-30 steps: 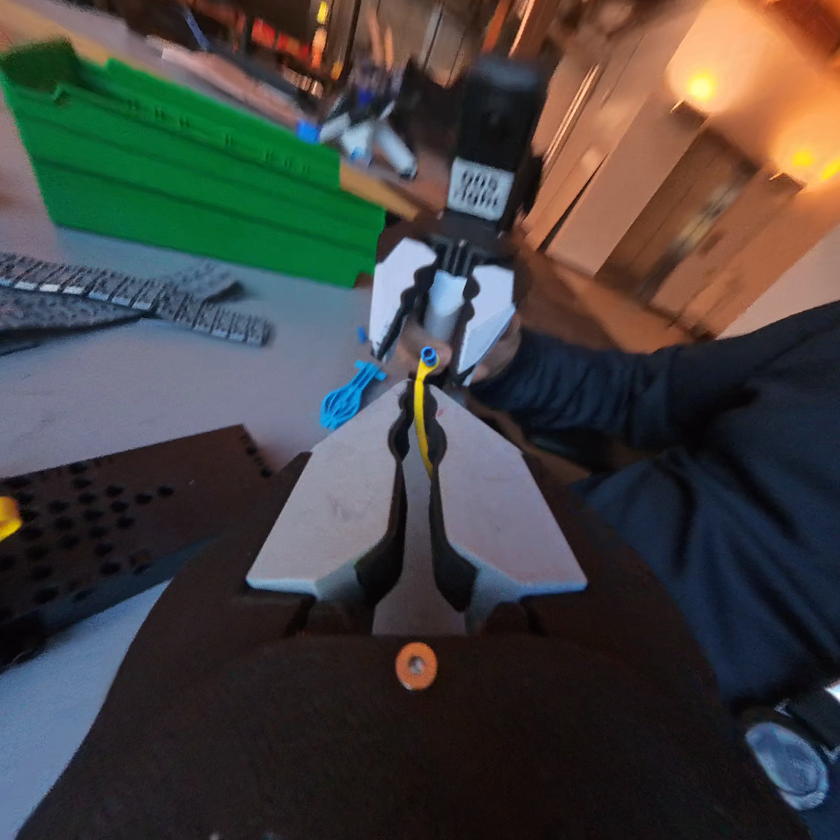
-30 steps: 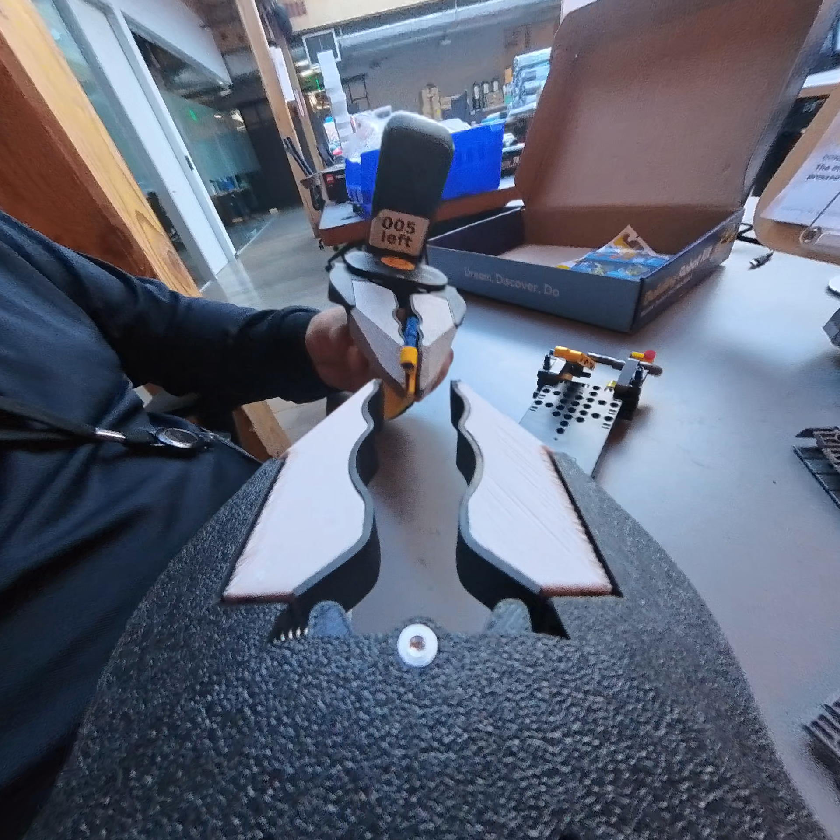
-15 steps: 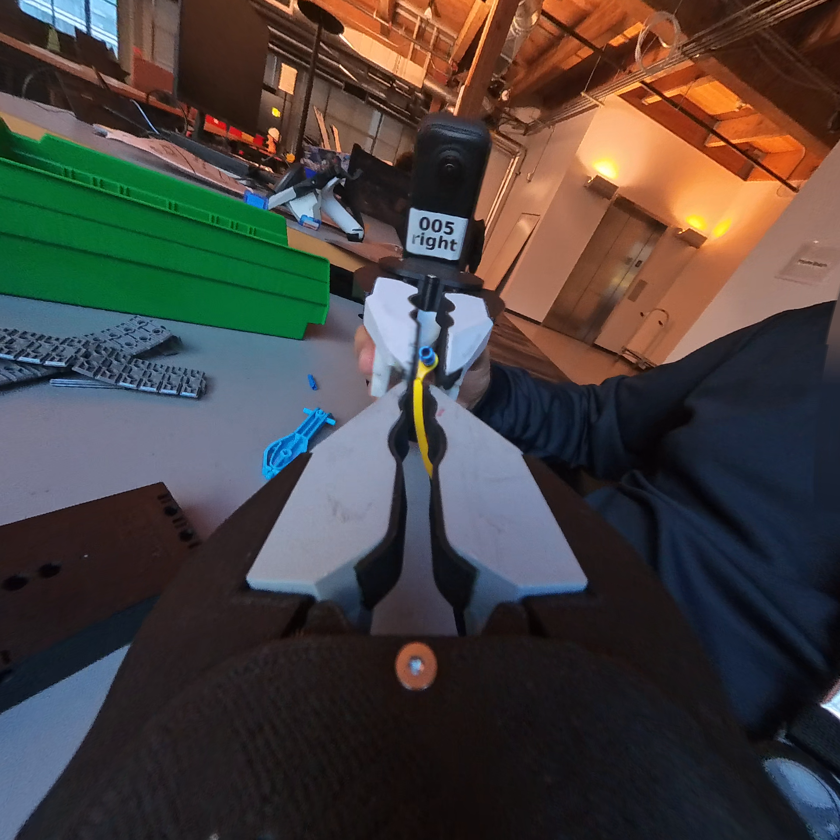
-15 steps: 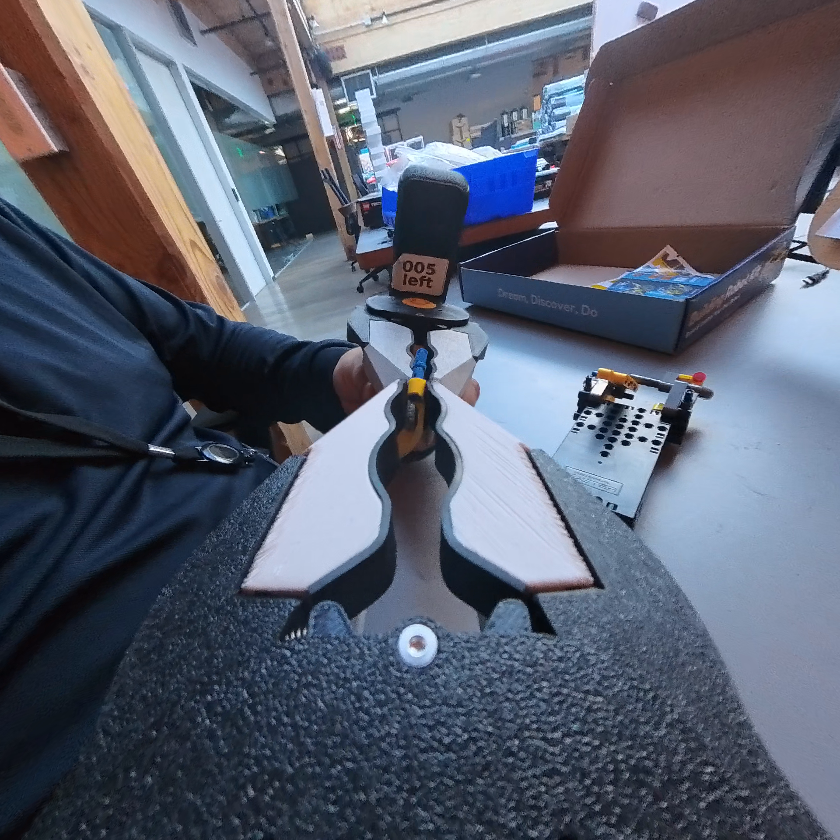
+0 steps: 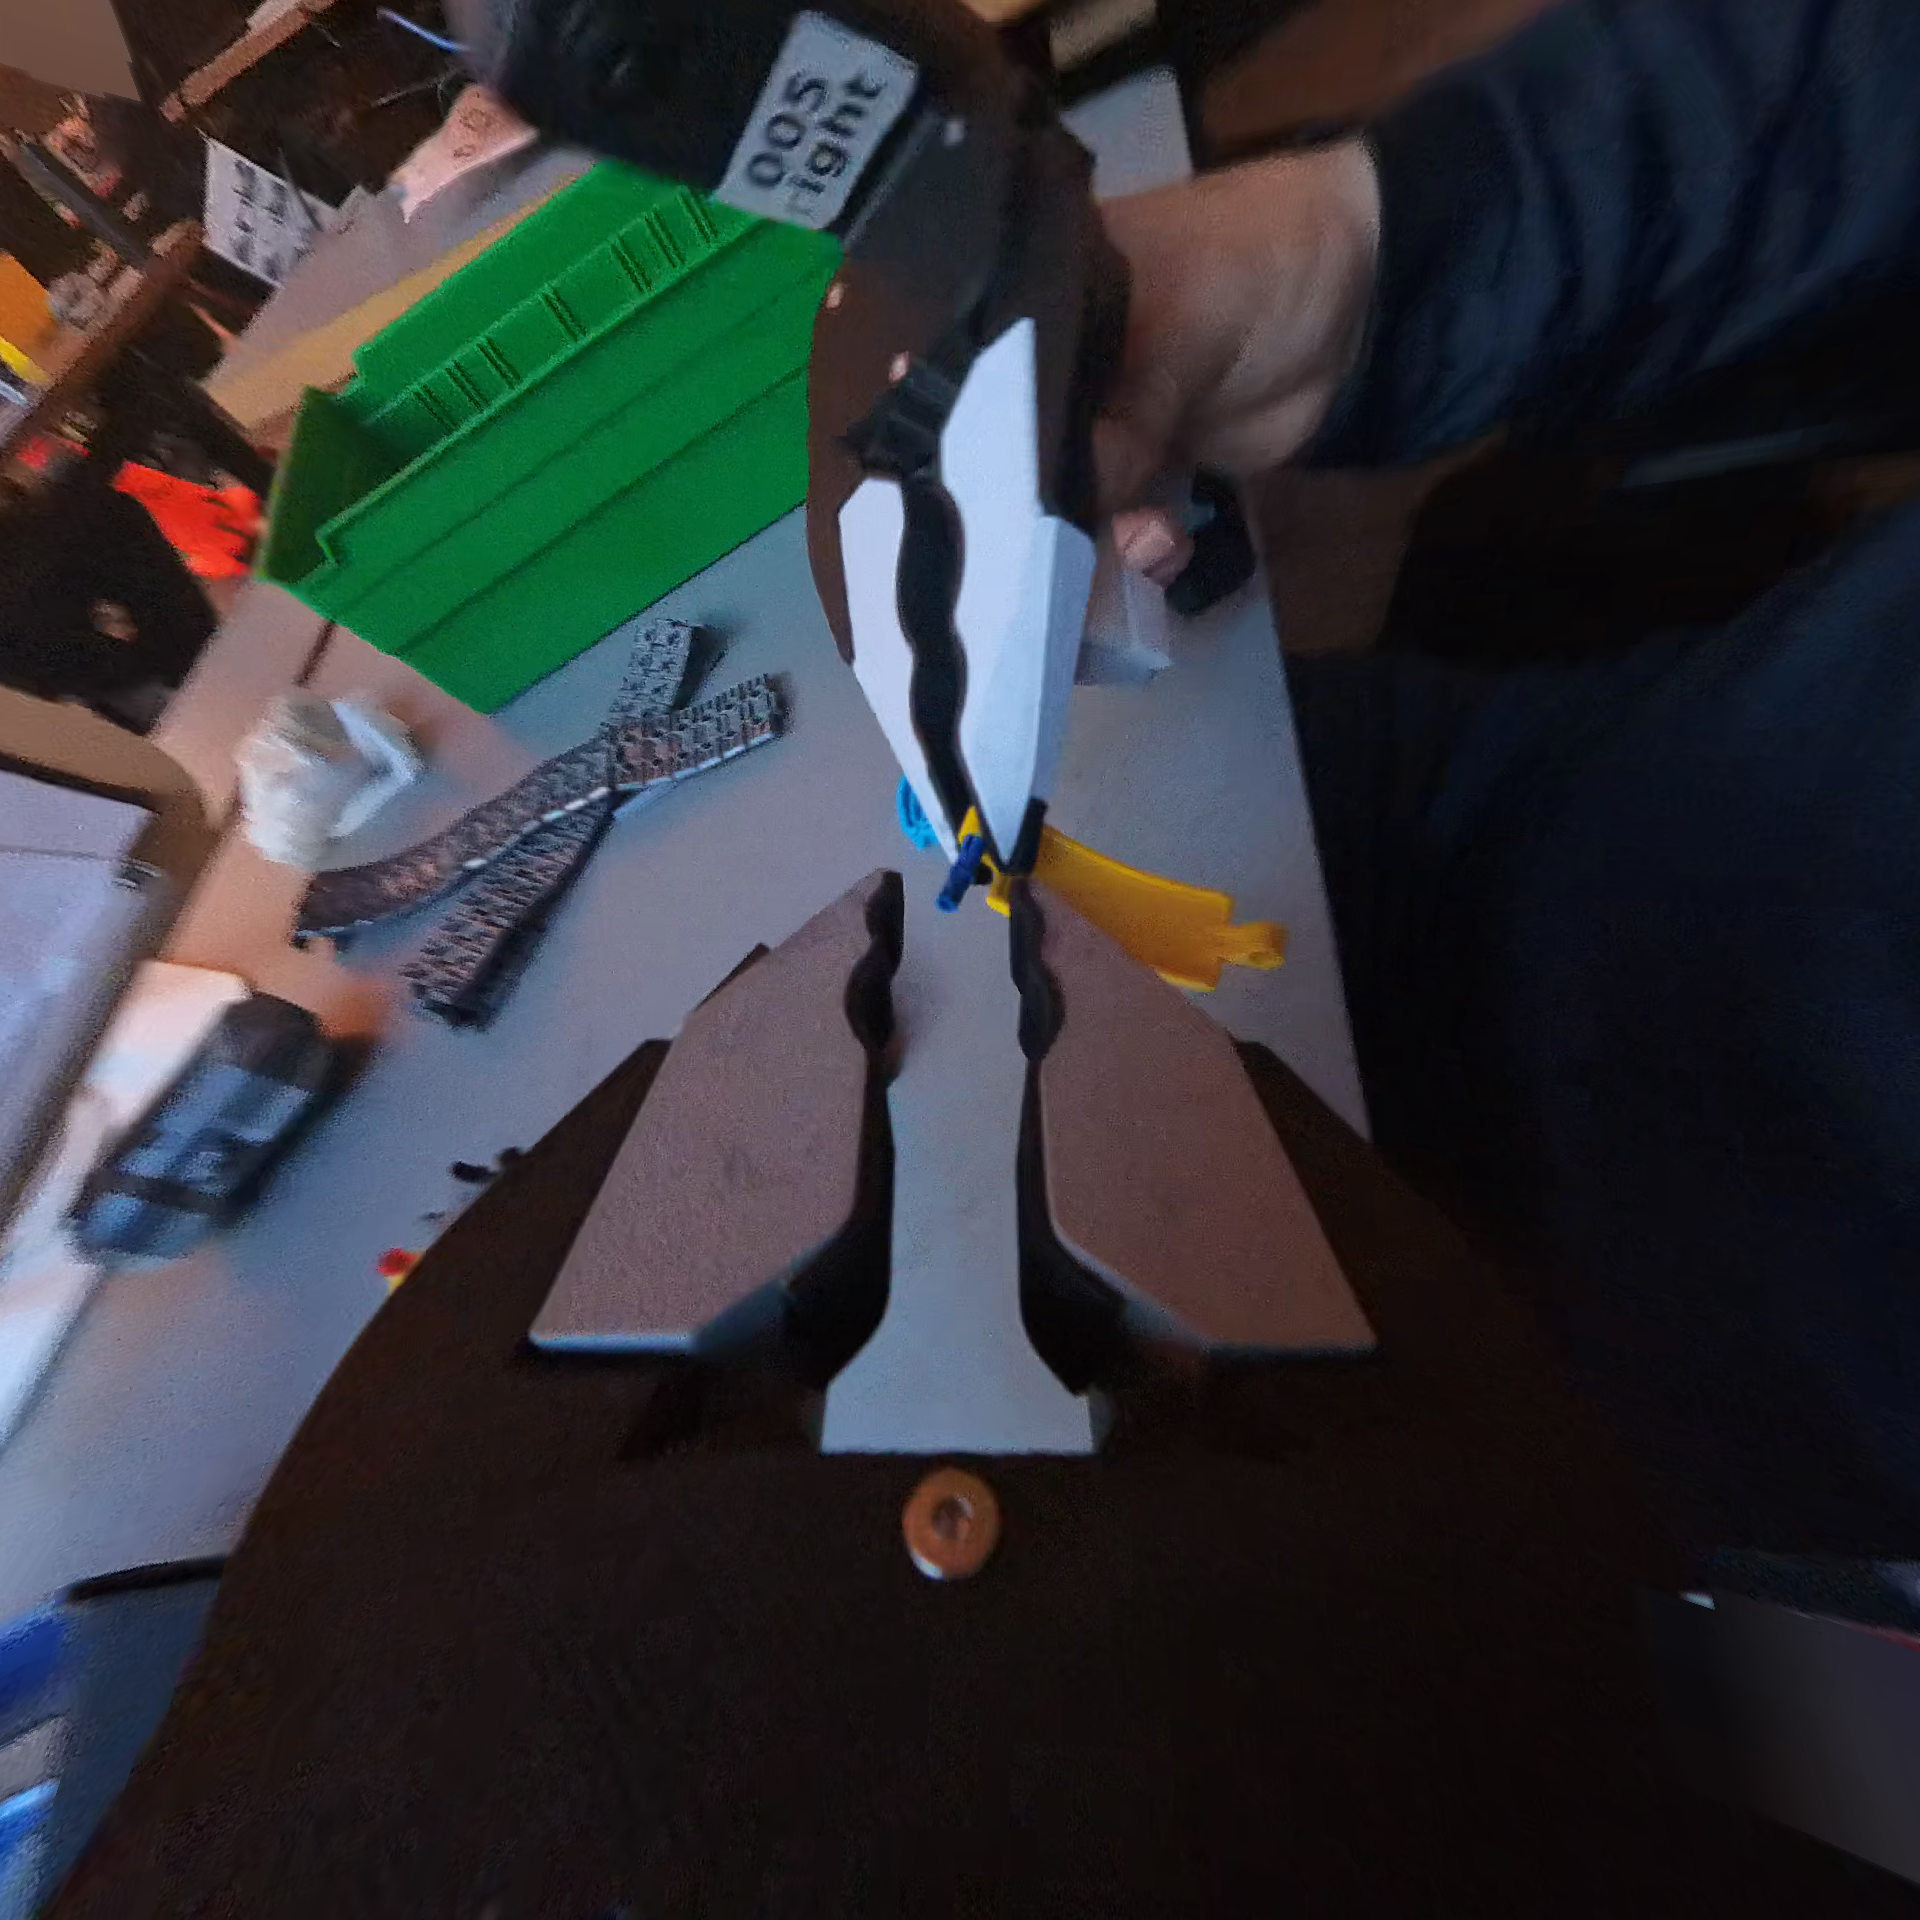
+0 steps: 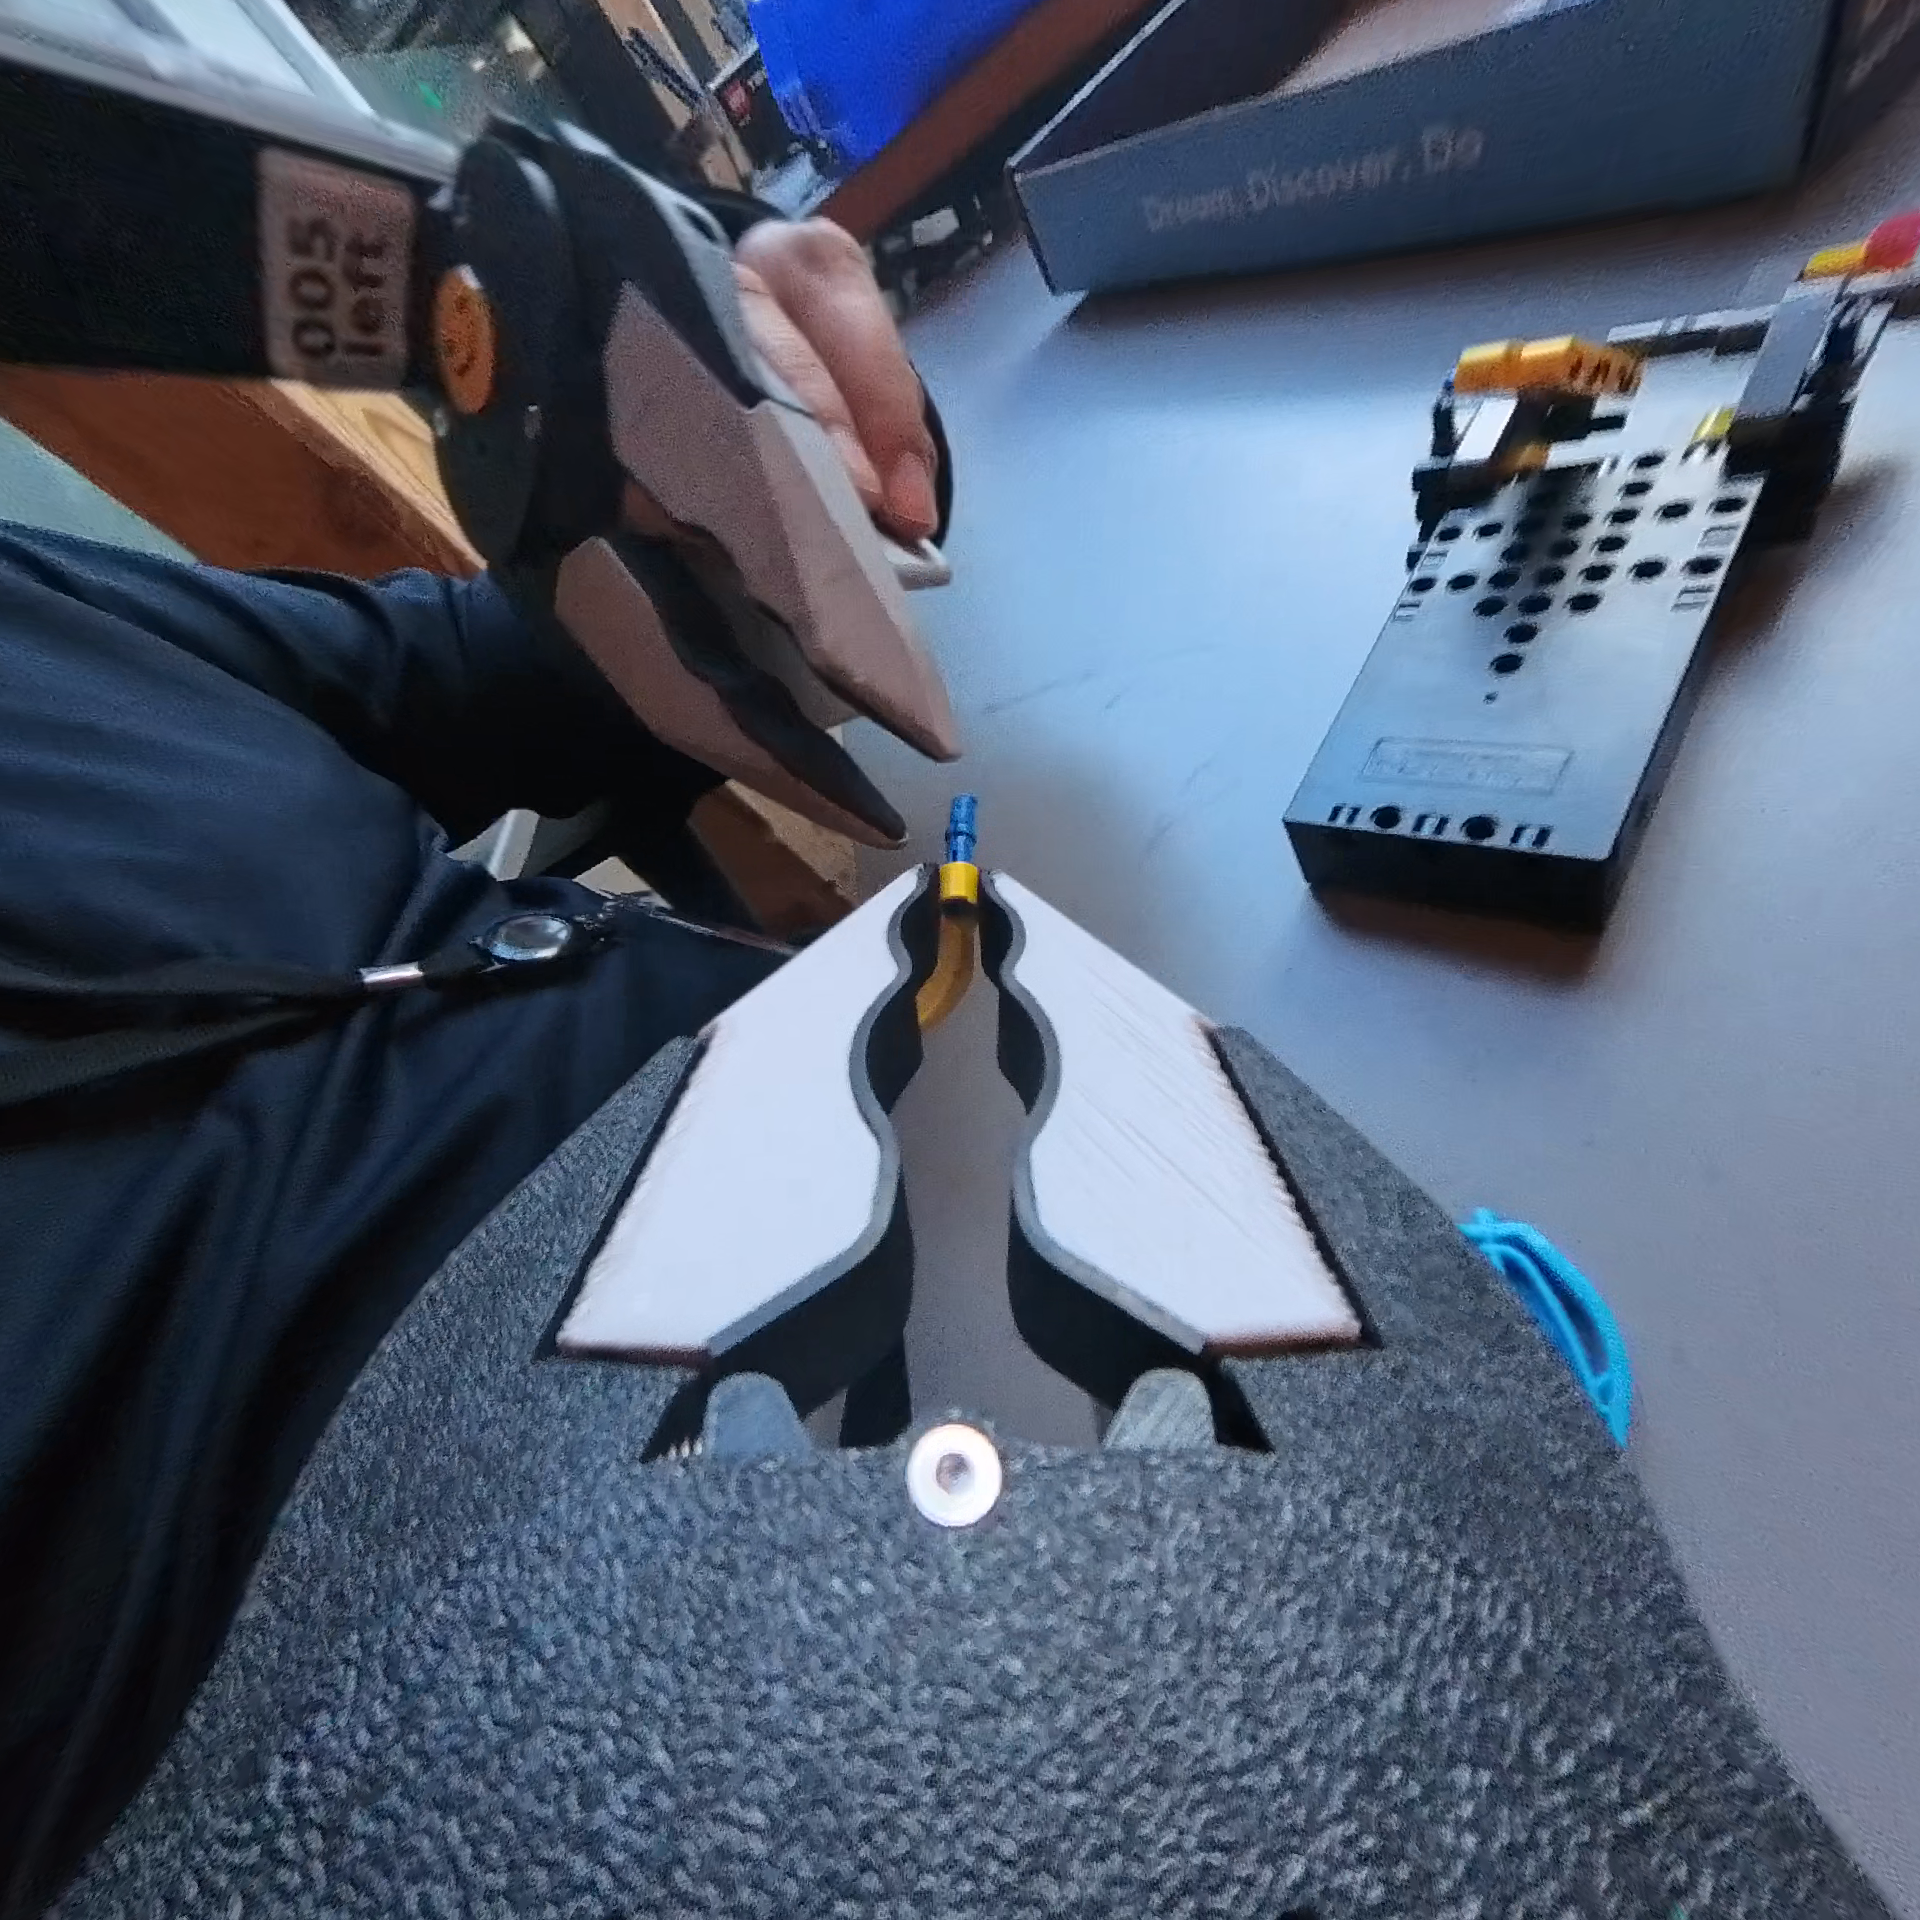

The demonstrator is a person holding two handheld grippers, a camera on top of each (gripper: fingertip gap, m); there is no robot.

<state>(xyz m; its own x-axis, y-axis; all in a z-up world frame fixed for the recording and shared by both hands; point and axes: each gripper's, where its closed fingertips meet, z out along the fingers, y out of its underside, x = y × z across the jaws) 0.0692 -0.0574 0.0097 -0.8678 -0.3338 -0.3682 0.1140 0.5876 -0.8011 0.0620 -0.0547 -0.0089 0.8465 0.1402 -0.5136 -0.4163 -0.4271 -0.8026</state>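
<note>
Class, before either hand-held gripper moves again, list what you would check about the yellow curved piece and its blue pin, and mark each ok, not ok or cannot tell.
1. Right hand-held gripper shut on yellow curved piece: ok.
2. Blue pin sticks out of the piece's end: ok.
3. Left hand-held gripper open and empty: ok.
4. Pin between the left fingers: not ok, it lies just beyond their tips.
5. Pin fully seated: cannot tell.
6. Black perforated plate apart from both: ok.
</note>
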